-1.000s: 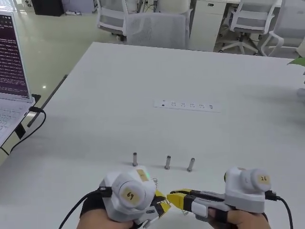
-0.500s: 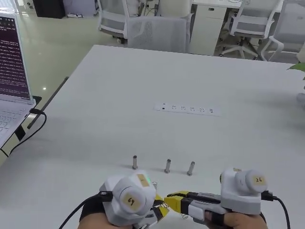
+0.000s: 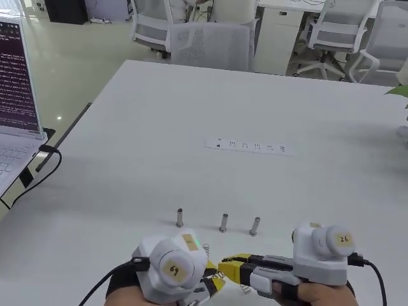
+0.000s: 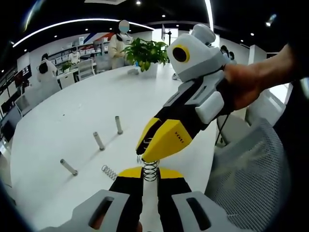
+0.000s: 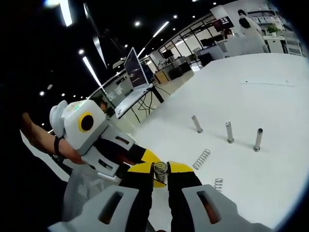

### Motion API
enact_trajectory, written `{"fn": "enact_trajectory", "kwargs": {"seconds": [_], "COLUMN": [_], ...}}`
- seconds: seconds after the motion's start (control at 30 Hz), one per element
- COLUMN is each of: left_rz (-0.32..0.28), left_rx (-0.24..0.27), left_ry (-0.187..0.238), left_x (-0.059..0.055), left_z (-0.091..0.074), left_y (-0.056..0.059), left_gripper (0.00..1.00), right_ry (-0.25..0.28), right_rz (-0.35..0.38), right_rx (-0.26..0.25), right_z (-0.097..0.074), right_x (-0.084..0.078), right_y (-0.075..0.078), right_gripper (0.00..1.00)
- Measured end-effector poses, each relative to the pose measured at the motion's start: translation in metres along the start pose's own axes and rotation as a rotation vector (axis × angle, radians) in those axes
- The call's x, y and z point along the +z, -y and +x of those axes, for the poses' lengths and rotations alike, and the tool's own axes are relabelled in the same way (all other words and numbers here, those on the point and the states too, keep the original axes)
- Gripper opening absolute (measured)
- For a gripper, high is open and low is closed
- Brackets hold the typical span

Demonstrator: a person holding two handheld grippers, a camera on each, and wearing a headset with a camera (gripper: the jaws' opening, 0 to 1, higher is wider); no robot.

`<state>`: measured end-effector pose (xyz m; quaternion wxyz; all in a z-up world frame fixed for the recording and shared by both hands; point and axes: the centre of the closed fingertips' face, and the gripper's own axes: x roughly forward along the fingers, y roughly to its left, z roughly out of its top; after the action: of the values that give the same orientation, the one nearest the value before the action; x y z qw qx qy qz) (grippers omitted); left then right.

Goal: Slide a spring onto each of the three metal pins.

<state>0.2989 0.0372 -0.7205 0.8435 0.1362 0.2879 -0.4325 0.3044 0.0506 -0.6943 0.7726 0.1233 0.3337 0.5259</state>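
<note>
White table, left claw clamping spring, right claw gripping it too

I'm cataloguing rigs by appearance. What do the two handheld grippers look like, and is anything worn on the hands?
Both the left gripper and right gripper have white moulded bodies and black jaws with yellow tips. Each carries a round yellowish sticker with a handwritten number. A black cable trails from each. A black band sits at the left wrist.
</note>
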Motion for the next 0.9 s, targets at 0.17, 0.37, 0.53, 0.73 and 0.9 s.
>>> {"fn": "enact_trajectory", "kwargs": {"seconds": [0.17, 0.37, 0.53, 0.73, 0.9], "left_rz": [0.015, 0.028, 0.023, 0.011, 0.021], "left_rx": [-0.006, -0.02, -0.024, -0.029, -0.045], "left_ry": [0.019, 0.054, 0.105, 0.159, 0.195], "left_x": [0.003, 0.01, 0.023, 0.038, 0.048], "left_z": [0.0, 0.001, -0.003, -0.007, -0.011], "left_y": [0.002, 0.004, 0.0, -0.004, -0.004], "left_gripper": [0.02, 0.01, 0.01, 0.01, 0.01], "right_ry": [-0.036, -0.122, -0.183, -0.243, -0.284], "right_rz": [-0.077, -0.183, -0.276, -0.383, -0.455], "right_rx": [0.0, 0.006, 0.018, 0.027, 0.042], "right_z": [-0.003, -0.008, -0.016, -0.026, -0.033], "right_x": [0.0, 0.002, 0.009, 0.022, 0.035], "right_y": [-0.003, -0.005, -0.006, -0.008, -0.011], "right_gripper": [0.09, 0.1, 0.12, 0.15, 0.16]}}
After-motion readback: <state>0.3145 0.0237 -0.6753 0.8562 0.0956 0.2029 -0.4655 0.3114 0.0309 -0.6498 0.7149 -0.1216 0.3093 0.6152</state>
